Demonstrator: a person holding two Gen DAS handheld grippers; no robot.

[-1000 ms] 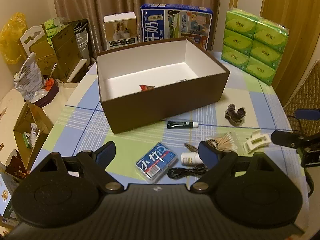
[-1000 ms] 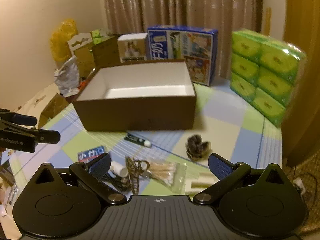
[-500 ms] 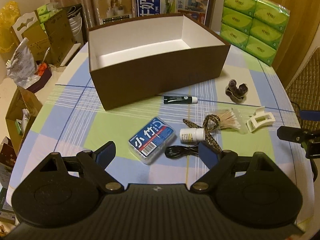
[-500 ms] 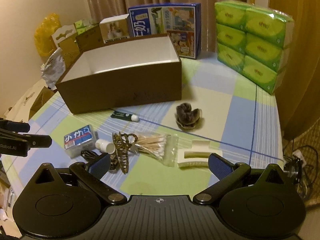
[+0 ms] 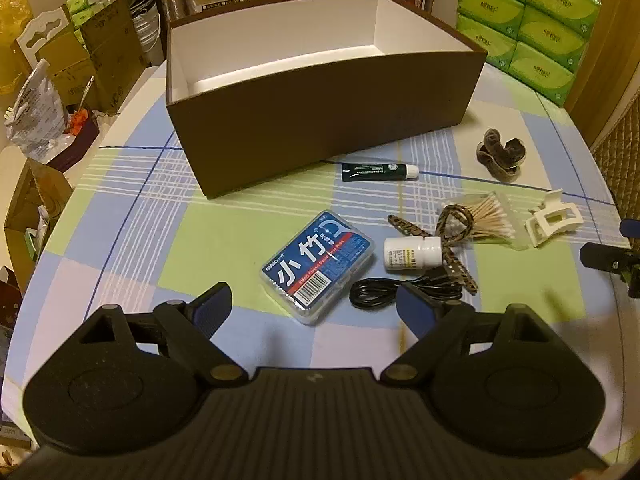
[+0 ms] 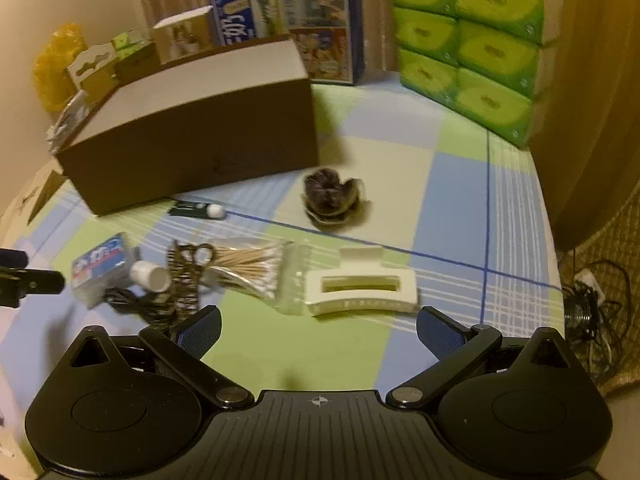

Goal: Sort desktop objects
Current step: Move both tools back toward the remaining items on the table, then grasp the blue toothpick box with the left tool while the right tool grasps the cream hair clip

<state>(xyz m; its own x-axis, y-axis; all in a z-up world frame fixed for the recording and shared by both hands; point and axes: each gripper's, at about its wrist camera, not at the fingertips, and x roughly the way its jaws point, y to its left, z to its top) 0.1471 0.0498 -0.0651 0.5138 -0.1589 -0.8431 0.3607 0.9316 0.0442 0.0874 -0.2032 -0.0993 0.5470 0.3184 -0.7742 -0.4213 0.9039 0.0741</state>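
Observation:
A brown box (image 5: 320, 108) with a white inside stands at the back of the table; it also shows in the right wrist view (image 6: 192, 148). In front lie a blue card case (image 5: 318, 266), a black cable (image 5: 400, 292), a white bottle (image 5: 412, 254), a patterned hair clip (image 5: 452, 232), cotton swabs (image 5: 488, 220), a white claw clip (image 6: 360, 286), a dark tube (image 5: 380, 171) and a brown scrunchie (image 6: 332, 198). My left gripper (image 5: 316, 310) is open just short of the card case. My right gripper (image 6: 318, 330) is open just short of the claw clip.
Green tissue packs (image 6: 476, 40) are stacked at the back right. A blue milk carton (image 6: 292, 20) stands behind the box. Cardboard boxes and bags (image 5: 60, 68) stand off the table's left side. The table's right edge (image 6: 556, 264) drops to cables on the floor.
Both grippers have dropped lower and moved in toward the objects, which now look larger. The box's inside floor has gone out of sight. Both stay open.

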